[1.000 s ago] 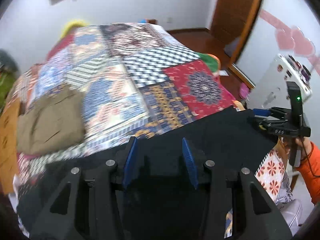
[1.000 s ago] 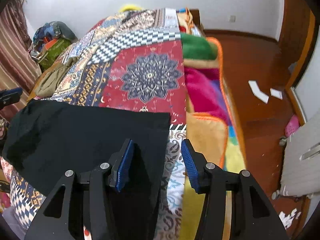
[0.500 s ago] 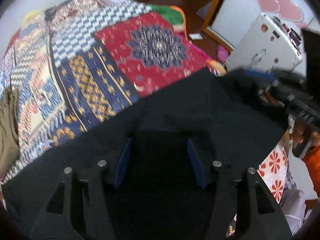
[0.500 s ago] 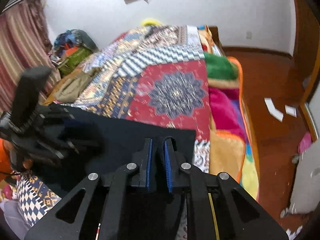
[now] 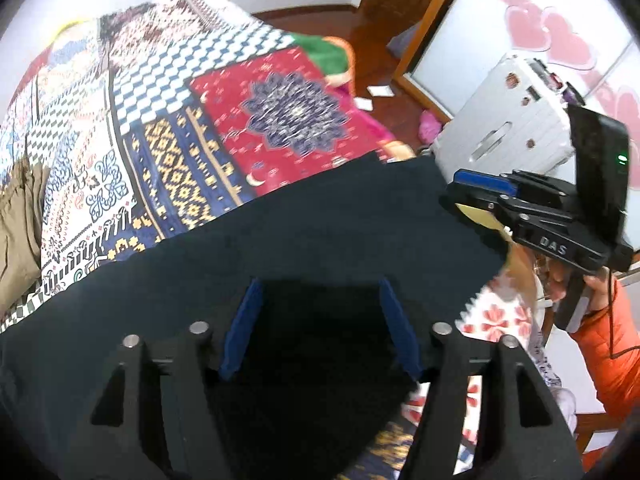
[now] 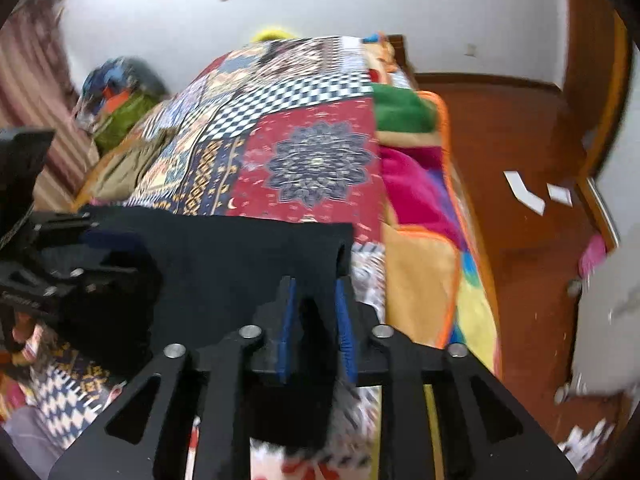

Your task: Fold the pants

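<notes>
1. Left wrist view shows the left gripper [image 5: 320, 328] with its blue pads [image 5: 242, 328] spread wide, black pants [image 5: 280, 248] filling the gap between them; whether either pad touches the cloth cannot be told.
2. Those pants lie across the near edge of the bed, over a patchwork quilt [image 5: 192, 120] of red, blue and checked panels.
3. At the right side of the same view, the right gripper [image 5: 480, 192] sits at the far corner of the pants, held by a hand [image 5: 592, 296] in an orange sleeve.
4. Right wrist view shows the right gripper [image 6: 316, 328] with its fingers [image 6: 286, 336] close together, clamped on a fold of the black pants [image 6: 240, 256] near their right corner.
5. Olive-brown clothing [image 5: 20, 220] lies on the quilt's left edge, well apart from the pants.
6. A white suitcase [image 5: 508, 120] stands on the wooden floor [image 6: 512, 152] beside the bed.
</notes>
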The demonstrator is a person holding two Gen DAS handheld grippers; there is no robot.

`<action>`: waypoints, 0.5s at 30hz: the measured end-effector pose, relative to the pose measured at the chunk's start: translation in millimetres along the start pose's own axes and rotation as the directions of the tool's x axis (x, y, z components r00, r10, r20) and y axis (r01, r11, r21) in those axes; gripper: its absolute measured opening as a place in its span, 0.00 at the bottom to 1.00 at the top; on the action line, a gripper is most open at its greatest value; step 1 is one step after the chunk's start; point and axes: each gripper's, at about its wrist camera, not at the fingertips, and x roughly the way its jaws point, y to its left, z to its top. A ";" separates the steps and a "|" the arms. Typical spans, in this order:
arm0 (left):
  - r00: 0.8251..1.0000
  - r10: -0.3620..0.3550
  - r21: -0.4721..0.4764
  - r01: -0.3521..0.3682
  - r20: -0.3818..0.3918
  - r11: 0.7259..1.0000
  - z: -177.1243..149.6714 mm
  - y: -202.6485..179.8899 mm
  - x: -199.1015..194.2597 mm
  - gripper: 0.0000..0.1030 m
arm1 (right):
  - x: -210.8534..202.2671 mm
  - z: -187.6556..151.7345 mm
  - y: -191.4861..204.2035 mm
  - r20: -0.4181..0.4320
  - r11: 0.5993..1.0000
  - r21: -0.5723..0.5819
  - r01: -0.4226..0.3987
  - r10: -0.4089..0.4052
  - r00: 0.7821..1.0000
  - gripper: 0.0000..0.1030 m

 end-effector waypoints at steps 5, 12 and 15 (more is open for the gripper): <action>1.000 -0.002 0.030 0.001 0.022 1.000 -8.6 -37.7 -7.9 0.78 | -35.0 -15.3 -10.7 0.035 0.999 0.028 0.045 -0.046 0.998 0.30; 1.000 0.023 0.075 -0.023 -0.007 0.997 -22.5 -81.3 17.5 0.89 | -53.2 -40.2 -16.1 0.021 0.998 0.052 0.045 -0.047 0.999 0.34; 0.998 0.069 0.105 -0.067 -0.017 0.992 -25.3 -95.2 33.9 0.89 | -50.3 -50.3 -15.8 -0.002 0.998 0.053 0.037 -0.037 0.999 0.38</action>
